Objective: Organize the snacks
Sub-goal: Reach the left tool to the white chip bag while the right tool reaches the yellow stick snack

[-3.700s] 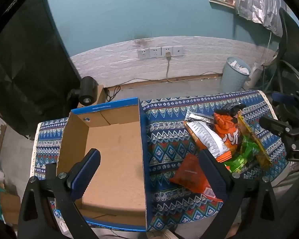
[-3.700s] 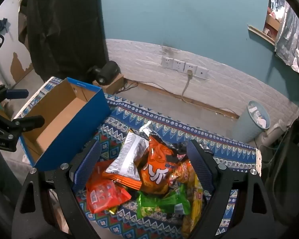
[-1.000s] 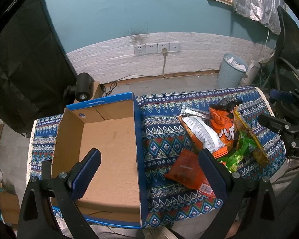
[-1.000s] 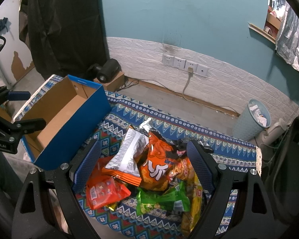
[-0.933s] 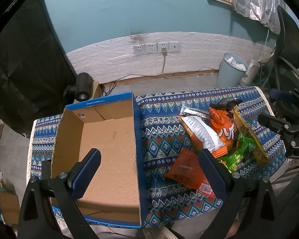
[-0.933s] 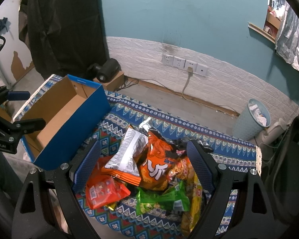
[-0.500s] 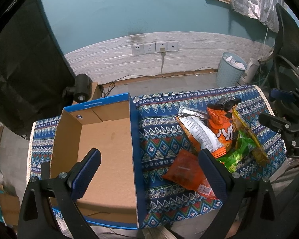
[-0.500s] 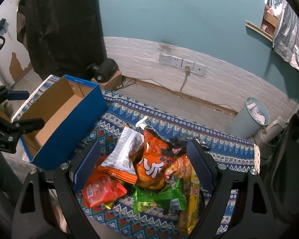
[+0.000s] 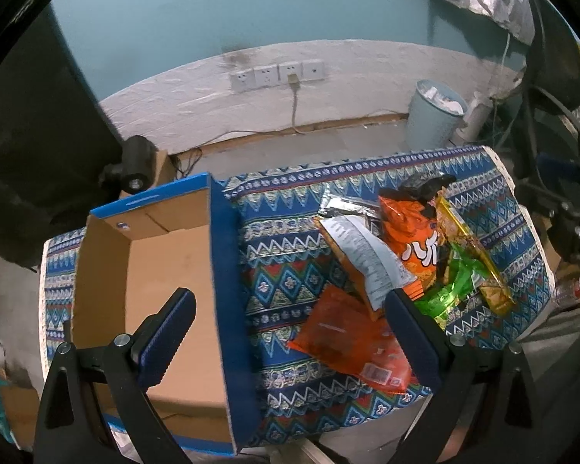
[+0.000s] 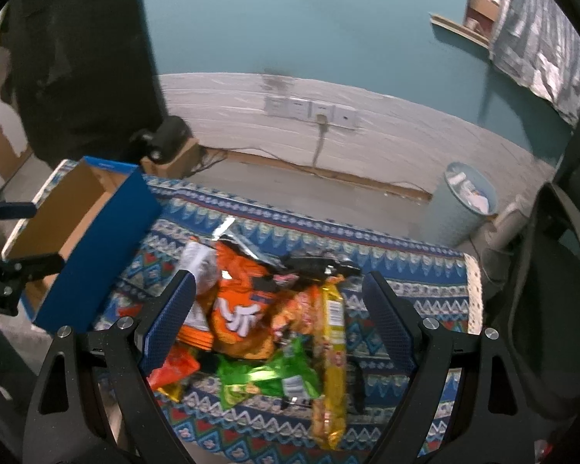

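— How far along is the sorting?

— By the look of it, nothing is packed yet. The cardboard box sits below the left gripper, partly between its spread fingers, and its floor is bare. All the snacks lie in one heap on the patterned cloth.

— Where is the heap from each gripper?

— Ahead and to the right of the left gripper; the red packet lies just inside its right finger. The right gripper hangs directly over the heap, with the orange bag, green packet and yellow packet between its fingers.

— Is either holding anything?

— No. Both are spread wide and empty.

— So what's left?

— I'd say everything: each packet must go into the box.
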